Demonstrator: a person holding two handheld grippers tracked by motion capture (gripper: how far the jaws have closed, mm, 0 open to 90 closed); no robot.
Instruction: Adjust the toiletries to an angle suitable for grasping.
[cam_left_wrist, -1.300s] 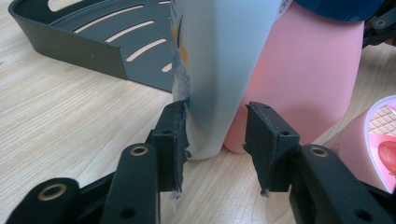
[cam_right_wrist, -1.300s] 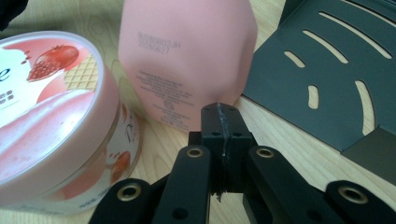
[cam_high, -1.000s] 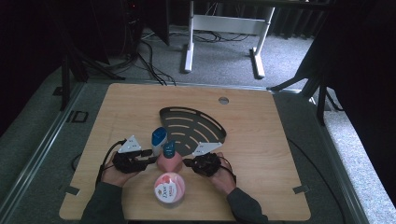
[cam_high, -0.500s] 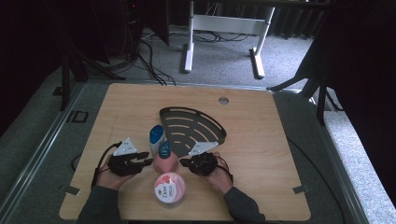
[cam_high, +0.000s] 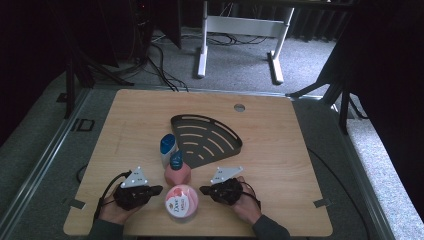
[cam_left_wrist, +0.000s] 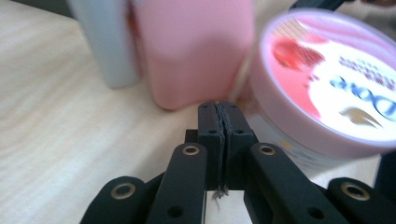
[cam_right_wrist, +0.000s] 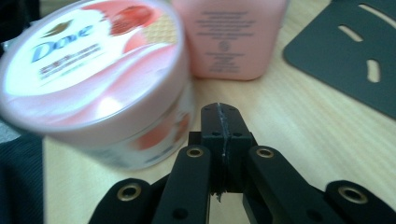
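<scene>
Near the front edge of the counter (cam_high: 280, 150), the pink jar (cam_high: 181, 202) stands upright, lid facing up, between the left gripper (cam_high: 156, 189) and right gripper (cam_high: 204, 189), both with jaws pressed shut on nothing. Behind it stand a pink bottle (cam_high: 177, 171) and a white bottle (cam_high: 167, 149), beside a black rack (cam_high: 207, 137). Compared with half a second earlier, both grippers sit lower, flanking the jar.

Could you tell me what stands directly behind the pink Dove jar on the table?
A pink bottle with a blue cap stands right behind the Dove jar. The jar hides the bottle's base, so whether they touch cannot be told.
</scene>
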